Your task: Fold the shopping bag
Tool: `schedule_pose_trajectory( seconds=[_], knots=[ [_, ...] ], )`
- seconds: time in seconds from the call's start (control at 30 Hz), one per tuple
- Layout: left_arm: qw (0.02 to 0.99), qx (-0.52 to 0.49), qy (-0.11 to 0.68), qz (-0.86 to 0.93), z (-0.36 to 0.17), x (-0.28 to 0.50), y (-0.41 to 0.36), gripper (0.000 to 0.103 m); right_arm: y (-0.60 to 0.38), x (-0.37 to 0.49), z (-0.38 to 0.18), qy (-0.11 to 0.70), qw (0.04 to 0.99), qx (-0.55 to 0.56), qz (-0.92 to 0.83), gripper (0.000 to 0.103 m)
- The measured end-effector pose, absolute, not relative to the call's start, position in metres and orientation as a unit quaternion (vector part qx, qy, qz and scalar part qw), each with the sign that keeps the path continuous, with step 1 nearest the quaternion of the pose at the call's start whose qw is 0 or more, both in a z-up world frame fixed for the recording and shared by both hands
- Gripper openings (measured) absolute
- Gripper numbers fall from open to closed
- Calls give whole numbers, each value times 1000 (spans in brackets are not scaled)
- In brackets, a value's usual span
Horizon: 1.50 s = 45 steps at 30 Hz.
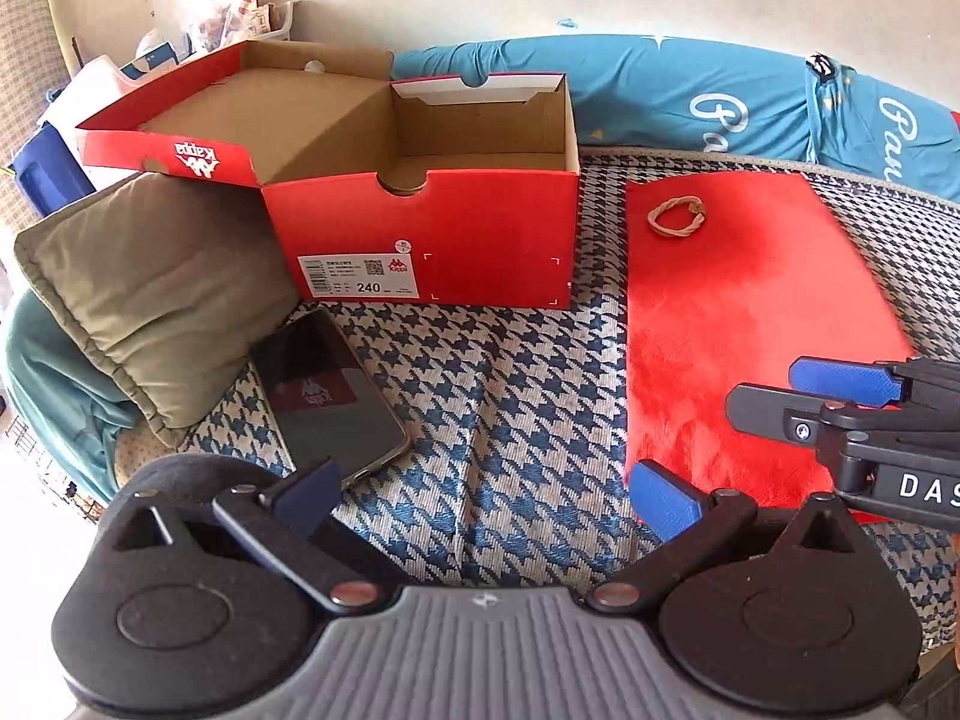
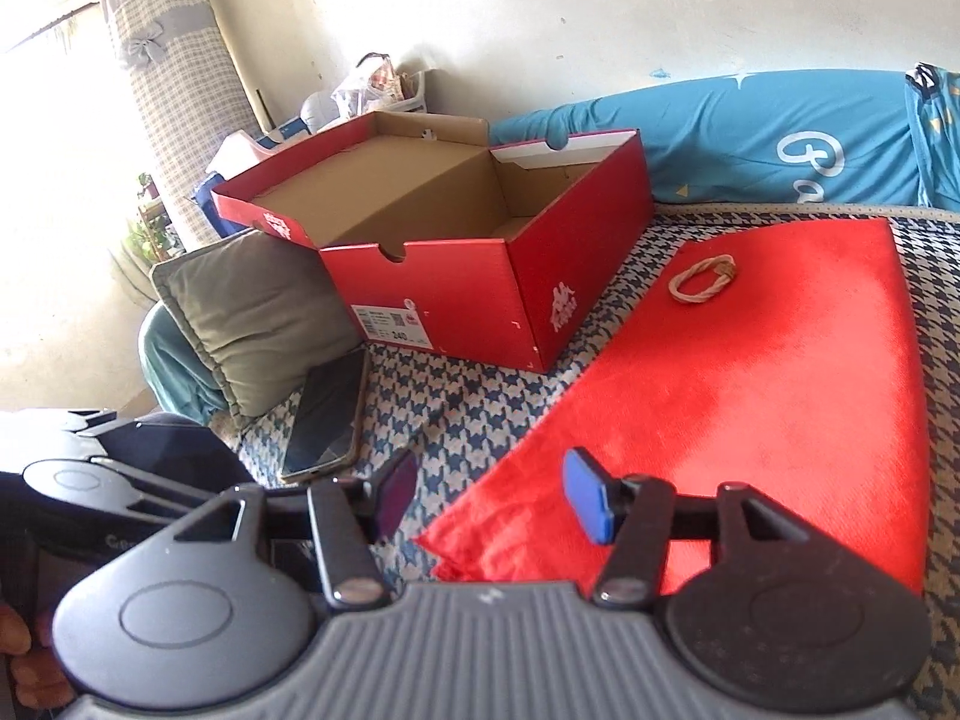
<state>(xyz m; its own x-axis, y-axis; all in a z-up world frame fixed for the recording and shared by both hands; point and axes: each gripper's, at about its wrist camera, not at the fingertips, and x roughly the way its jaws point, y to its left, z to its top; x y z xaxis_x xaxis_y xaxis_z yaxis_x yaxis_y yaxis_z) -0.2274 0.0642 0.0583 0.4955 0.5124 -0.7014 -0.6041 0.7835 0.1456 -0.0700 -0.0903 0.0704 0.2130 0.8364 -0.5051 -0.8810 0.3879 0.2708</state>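
Hand-held gripper (image 2: 489, 498) over flat (plush) red bag (image 2: 750, 396)

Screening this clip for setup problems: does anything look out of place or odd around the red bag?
A coiled cord loop lies loose on the flat red shopping bag, likely in the way of folding. A phone lies beside the open shoebox. Nothing spilled or damaged.

- shopping bag (image 1: 750, 312): plain bright red
- bed cover (image 1: 510, 390): blue-and-cream houndstooth
- shoebox (image 1: 450, 240): red outside, brown inside, white logo
- cushion (image 1: 150, 288): olive-grey
- bolster (image 1: 660, 90): sky blue, white script
- fingers (image 2: 588, 504): blue pads on black
- phone (image 1: 330, 396): black
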Motion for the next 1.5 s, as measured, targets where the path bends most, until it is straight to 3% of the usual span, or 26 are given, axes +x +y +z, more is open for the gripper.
schedule_pose_trajectory(
  seconds=[0.37, 0.83, 0.9, 0.97, 1.13, 1.27, 1.5],
  knots=[
    [890, -45, 392, 230, 44, -187, 43, 103, -117, -33, 76, 306, 865, -72, 391, 63],
    [910, 43, 396, 117, 13, -89, 14, 103, -139, 79, 57, 382, 855, -50, 347, 62],
    [911, 39, 396, 110, 13, -77, 10, 103, -136, 91, 53, 391, 851, -41, 348, 57],
    [907, 28, 405, 112, 7, -71, 15, 103, -132, 103, 44, 412, 839, -31, 354, 44],
    [893, -22, 434, 118, -12, -67, 31, 103, -121, 114, 24, 439, 827, -38, 349, 36],
    [896, -42, 426, 118, -16, -71, 33, 103, -122, 115, 22, 441, 829, -25, 342, 20],
    [901, -35, 416, 120, -19, -73, 30, 103, -128, 112, 22, 436, 835, 3, 336, 10]
  ],
)
